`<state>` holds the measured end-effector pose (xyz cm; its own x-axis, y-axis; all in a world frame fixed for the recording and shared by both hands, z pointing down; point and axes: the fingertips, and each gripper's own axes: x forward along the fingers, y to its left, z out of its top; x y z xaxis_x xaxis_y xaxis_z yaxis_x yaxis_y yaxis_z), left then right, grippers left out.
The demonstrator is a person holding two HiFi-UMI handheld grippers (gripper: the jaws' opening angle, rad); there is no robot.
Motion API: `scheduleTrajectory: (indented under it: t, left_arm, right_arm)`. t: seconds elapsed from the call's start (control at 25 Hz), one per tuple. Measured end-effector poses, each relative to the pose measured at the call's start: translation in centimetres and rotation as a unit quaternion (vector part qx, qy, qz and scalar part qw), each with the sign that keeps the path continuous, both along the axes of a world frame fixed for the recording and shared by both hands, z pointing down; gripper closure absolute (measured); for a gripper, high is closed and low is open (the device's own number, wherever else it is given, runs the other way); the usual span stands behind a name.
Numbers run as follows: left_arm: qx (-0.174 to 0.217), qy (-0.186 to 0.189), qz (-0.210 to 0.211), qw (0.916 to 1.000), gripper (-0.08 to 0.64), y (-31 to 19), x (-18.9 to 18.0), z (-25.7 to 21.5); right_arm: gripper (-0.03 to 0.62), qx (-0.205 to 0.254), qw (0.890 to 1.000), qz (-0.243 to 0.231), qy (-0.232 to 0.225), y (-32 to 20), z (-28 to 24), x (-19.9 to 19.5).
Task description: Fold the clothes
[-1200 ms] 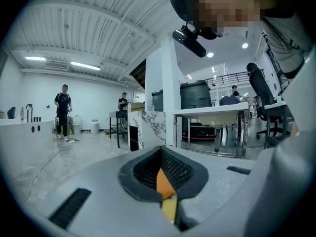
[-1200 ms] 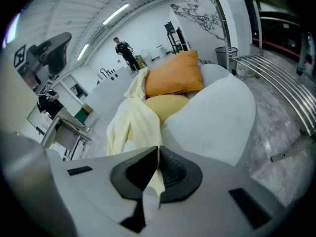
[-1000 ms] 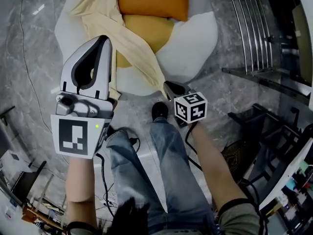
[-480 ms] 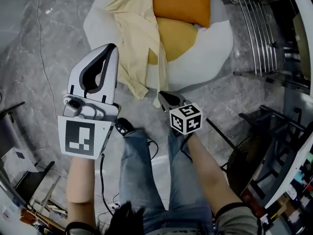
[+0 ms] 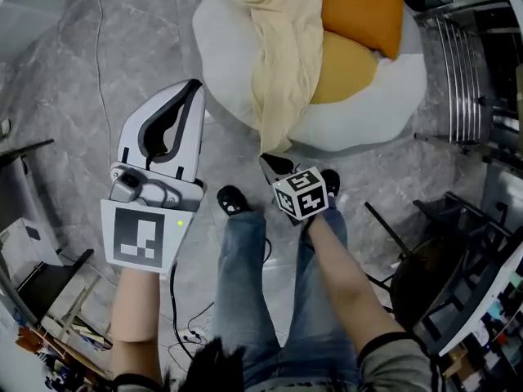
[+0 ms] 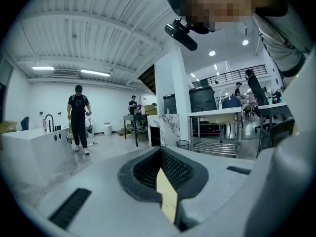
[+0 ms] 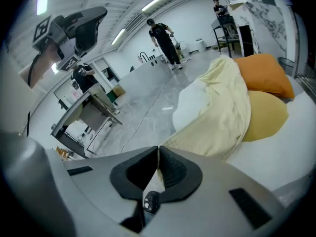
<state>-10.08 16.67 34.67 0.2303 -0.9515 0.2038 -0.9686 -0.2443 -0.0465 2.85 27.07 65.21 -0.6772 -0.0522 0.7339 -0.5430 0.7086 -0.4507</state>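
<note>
Clamping yellow garment (image 5: 286, 72), right gripper (image 5: 272, 162), white beanbag (image 5: 225, 47) beneath

Seen from above: faded blue jeans (image 5: 270, 300) ending in black shoes (image 5: 233, 200). Left of the jeans is the left tool (image 5: 193, 88) — a pale grey shell with black-lined jaws, a green light and a black-and-white square marker. Just right of the jeans, the darker right tool (image 5: 266, 161) bears a marker cube. Dark sleeve cuffs (image 5: 391, 345); a thin black cable (image 5: 173, 296) runs beside the jeans.
</note>
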Motion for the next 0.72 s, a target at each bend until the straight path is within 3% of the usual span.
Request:
scheduleTrajectory:
  t: [0.36,0.52,0.72]
  left_arm:
    - [-0.007,0.019,-0.031,0.9993,0.557,2.7,-6.2,2.1]
    - [-0.007,0.023,-0.026,0.9994,0.557,3.0,-7.0,2.5]
    - [-0.004,0.025,-0.02,0.9995,0.556,2.8,-7.6,2.4]
  right_arm:
    - [0.578,-0.02,0.992,-0.11,0.063,5.6,4.2,-4.4]
    - [0.578,-0.03,0.993,-0.082,0.082,5.9,5.5,-4.0]
    - [0.535,-0.041,0.996,-0.029,0.069,5.1,5.2,-3.9]
